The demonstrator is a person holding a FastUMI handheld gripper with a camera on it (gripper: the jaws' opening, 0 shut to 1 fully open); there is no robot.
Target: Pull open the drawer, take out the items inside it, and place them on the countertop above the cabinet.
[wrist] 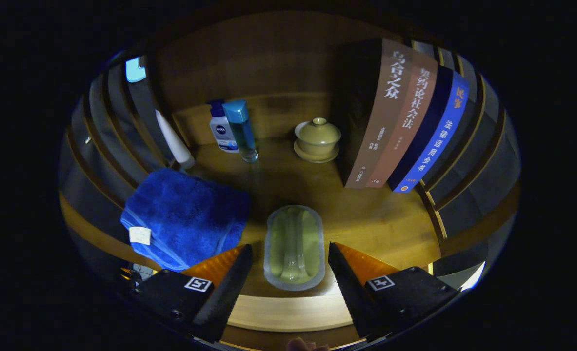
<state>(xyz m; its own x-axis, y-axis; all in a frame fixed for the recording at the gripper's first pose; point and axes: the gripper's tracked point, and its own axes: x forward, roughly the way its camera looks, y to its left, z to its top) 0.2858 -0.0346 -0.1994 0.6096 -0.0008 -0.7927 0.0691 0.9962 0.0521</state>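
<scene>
A pale green oval item (294, 249) with a clear rim lies flat on the wooden countertop (371, 219), close to its front edge. My gripper (289, 247) is open, one finger on each side of the item's near half. Both fingers (229, 282) stand a little apart from its rim, not pressing it. A folded blue towel (186, 217) with a white tag lies on the countertop just left of the left finger.
At the back stand a white pump bottle (222, 129), a clear bottle with a blue cap (242, 129) and a white tube (173, 141). A lidded beige cup on a saucer (317, 139) sits mid-back. Several upright books (405, 122) stand beyond the right finger. Slatted walls close both sides.
</scene>
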